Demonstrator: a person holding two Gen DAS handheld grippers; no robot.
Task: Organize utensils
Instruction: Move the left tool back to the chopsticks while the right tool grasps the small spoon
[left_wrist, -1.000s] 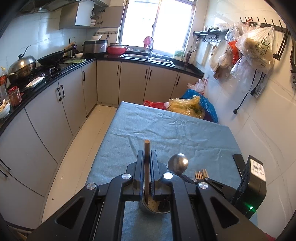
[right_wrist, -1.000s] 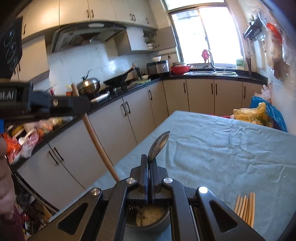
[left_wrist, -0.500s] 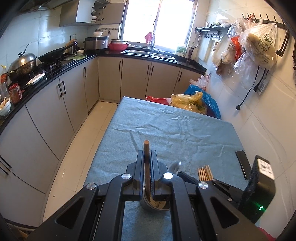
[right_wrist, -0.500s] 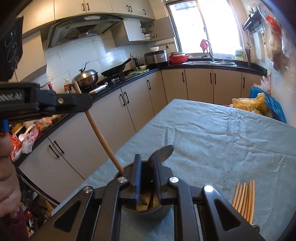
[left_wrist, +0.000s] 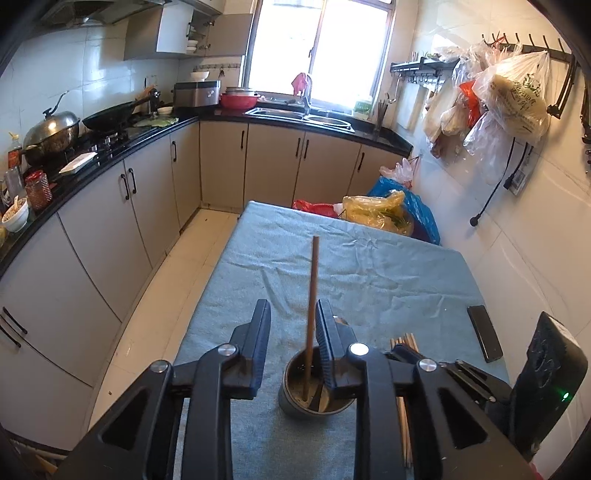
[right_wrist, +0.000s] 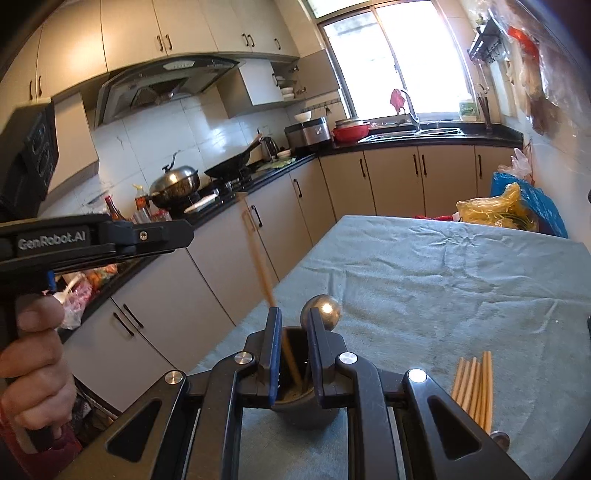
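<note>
A dark metal cup (left_wrist: 314, 400) stands on the blue-grey cloth (left_wrist: 369, 280) near the table's front edge. A brown wooden stick (left_wrist: 313, 295) stands in it, free between the fingers of my open left gripper (left_wrist: 292, 317). My right gripper (right_wrist: 292, 325) is open right above the cup (right_wrist: 303, 410); a metal spoon (right_wrist: 320, 312) and the stick (right_wrist: 263, 273) stand in the cup between and beside its fingers. A bundle of wooden chopsticks (right_wrist: 474, 391) lies on the cloth to the right, also in the left wrist view (left_wrist: 404, 341).
A black phone (left_wrist: 484, 332) lies on the cloth at the right. Plastic bags (left_wrist: 384, 214) sit beyond the table's far end. Kitchen cabinets and a black counter (left_wrist: 110, 155) run along the left, across a floor aisle. My left gripper's body (right_wrist: 92, 240) shows at left.
Both grippers have opened. The stick and the spoon were let go and now stand in the cup. The left gripper has pulled back and up from the cup.
</note>
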